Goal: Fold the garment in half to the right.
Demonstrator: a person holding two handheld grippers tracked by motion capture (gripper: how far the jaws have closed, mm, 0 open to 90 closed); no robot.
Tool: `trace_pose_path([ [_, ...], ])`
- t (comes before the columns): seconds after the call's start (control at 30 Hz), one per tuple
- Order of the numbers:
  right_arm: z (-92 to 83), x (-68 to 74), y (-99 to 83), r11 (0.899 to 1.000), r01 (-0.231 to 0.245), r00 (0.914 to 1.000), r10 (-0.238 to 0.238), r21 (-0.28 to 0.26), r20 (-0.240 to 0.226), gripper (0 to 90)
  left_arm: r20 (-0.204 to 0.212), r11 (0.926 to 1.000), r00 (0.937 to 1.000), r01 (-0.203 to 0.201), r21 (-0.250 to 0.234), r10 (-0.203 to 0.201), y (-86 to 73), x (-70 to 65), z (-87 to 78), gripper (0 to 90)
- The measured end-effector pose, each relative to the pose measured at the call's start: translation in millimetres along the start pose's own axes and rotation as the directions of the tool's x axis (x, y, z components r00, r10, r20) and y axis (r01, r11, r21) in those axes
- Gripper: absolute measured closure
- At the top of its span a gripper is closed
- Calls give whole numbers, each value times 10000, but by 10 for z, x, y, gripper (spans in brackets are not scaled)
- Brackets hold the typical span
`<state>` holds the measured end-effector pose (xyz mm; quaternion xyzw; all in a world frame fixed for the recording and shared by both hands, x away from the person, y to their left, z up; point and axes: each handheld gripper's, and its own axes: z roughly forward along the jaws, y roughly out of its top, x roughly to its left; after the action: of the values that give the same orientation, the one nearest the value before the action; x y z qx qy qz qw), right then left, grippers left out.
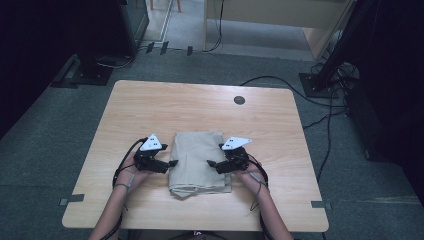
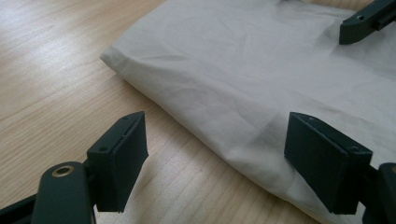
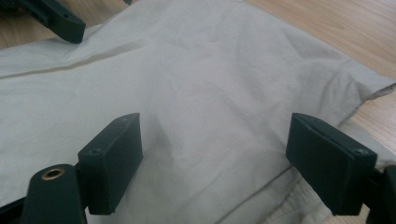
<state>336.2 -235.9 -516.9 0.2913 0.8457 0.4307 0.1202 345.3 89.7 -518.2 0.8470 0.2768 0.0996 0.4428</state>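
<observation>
You've got the folded beige cotton cloth [image 1: 200,162] lying mid-table on the pale wooden table [image 1: 150,105], with your left gripper [image 1: 172,163] and right gripper [image 1: 210,163] flanking its side edges, both spread wide and holding nothing, probably lined up for another fold.

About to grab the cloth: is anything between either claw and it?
Nothing visible. The left claw is open over the cloth's edge, and the right claw is open right above the cloth; only bare table lies around them.
</observation>
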Motion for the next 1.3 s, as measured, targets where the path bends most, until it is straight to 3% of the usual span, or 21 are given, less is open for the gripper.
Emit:
trace_pose_path([
  [0.6, -86, -11, -56, 9992, -147, 9998, 150, 361, -88, 175, -381, 10000, 9992, -80, -43, 78, -39, 16, -30, 215],
  [0.83, -107, -12, -70, 9992, 70, 10000, -67, 400, -69, 175, -450, 9999, 9989, -98, -26, 96, -48, 29, -40, 215],
  [1.3, -175, -66, -96, 9990, 49, 10000, -47, 451, -46, 175, -484, 9998, 9987, 149, 105, -143, -91, 102, -77, 215],
])
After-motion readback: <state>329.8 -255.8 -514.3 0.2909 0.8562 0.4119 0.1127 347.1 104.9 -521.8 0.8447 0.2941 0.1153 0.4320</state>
